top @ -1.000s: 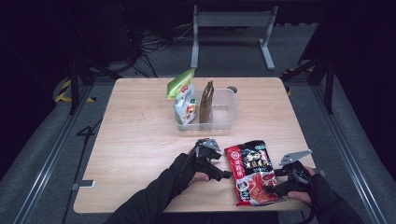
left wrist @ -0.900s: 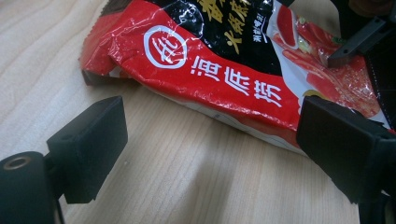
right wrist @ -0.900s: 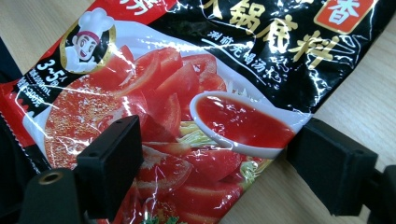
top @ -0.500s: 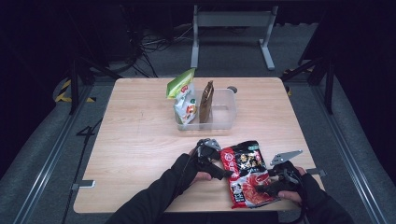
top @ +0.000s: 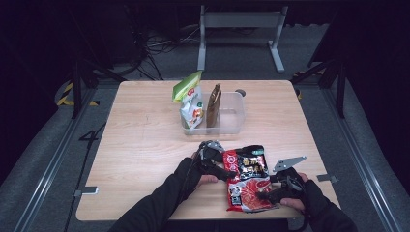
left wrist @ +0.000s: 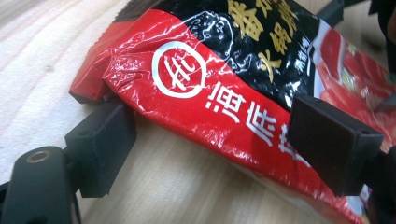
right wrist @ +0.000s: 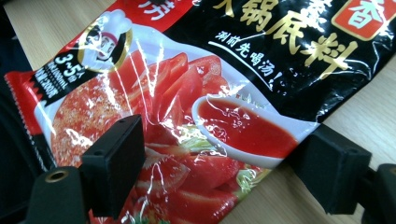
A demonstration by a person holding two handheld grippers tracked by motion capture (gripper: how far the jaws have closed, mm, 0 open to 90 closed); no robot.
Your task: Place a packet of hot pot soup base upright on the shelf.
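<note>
A red and black hot-pot soup packet (top: 247,179) lies near the front edge of the wooden table (top: 145,145), right of centre. My left gripper (top: 223,170) is at the packet's left edge. In the left gripper view its jaws (left wrist: 217,149) stand wide apart around the packet (left wrist: 224,88), one low by the lifted red edge and one over the print. My right gripper (top: 267,193) is at the packet's lower right. There its jaws (right wrist: 224,172) are also spread, one over the tomato picture (right wrist: 187,107) and one beyond the packet's edge.
A clear plastic bin (top: 232,116) stands at the table's middle back, holding a green and white snack bag (top: 190,101) and a brown pouch (top: 213,104). A small dark round object (top: 240,92) sits behind the bin. The table's front edge is just below both hands.
My right gripper has moved left, from beside the packet onto its lower right part. The left gripper has stayed at the packet's left edge.
</note>
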